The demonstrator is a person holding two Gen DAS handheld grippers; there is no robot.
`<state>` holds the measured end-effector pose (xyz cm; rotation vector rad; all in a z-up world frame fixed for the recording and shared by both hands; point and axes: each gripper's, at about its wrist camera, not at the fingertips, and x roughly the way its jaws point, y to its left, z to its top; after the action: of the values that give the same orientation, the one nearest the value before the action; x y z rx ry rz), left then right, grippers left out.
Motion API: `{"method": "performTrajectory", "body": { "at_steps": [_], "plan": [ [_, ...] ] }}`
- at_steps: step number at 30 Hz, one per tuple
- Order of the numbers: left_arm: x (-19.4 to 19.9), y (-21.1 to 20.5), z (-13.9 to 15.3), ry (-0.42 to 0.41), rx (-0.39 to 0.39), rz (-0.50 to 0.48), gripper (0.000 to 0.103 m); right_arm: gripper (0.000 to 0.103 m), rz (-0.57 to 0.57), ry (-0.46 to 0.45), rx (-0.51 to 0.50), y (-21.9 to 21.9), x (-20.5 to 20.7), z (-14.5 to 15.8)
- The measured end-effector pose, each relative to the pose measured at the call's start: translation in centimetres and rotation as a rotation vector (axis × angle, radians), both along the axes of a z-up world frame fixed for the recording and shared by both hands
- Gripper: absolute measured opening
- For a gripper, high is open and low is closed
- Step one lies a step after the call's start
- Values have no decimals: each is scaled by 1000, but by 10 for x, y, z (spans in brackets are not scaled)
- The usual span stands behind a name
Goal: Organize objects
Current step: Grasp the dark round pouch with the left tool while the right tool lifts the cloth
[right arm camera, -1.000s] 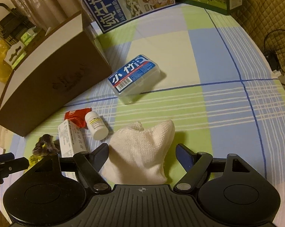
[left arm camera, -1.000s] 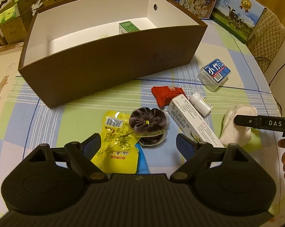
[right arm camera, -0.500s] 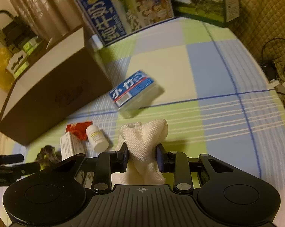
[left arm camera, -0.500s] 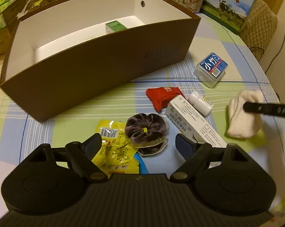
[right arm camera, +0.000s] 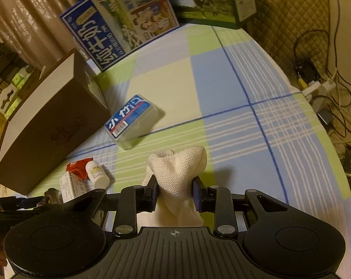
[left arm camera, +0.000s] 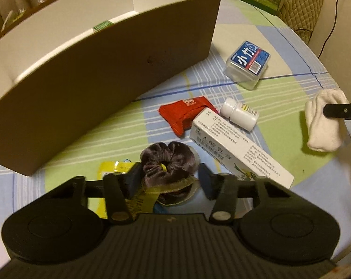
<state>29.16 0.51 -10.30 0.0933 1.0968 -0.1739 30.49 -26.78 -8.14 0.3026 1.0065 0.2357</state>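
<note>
Two grips were in play. The right gripper (right arm camera: 175, 191) had its jaws pinched on the white knitted sock (right arm camera: 176, 174), lifted near the checked surface's (right arm camera: 233, 81) right edge. The left gripper (left arm camera: 170, 179) had jaws part-closed around the dark velvet scrunchie (left arm camera: 169, 162), contact unclear. Best carry each high over the brown box's (left arm camera: 105, 74) near wall; open room lay rightward.

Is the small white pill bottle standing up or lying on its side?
Lying on its side. The pill bottle rests lengthwise on the tablecloth, cap toward the red packet, beside the long white carton.
</note>
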Motion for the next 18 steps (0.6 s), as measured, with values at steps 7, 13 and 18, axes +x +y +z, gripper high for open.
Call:
{"method": "performTrajectory", "body": {
  "at_steps": [7, 13, 18],
  "plan": [
    [-2, 5, 4, -13, -28, 19, 17, 27, -8, -3, 2, -4, -4, 1],
    [-8, 10, 17, -37, -56, 48, 15, 27, 6, -23, 6, -1, -6, 8],
    [-14, 15, 30, -58, -84, 73, 14, 27, 27, -42, 13, 1, -6, 16]
  ]
}}
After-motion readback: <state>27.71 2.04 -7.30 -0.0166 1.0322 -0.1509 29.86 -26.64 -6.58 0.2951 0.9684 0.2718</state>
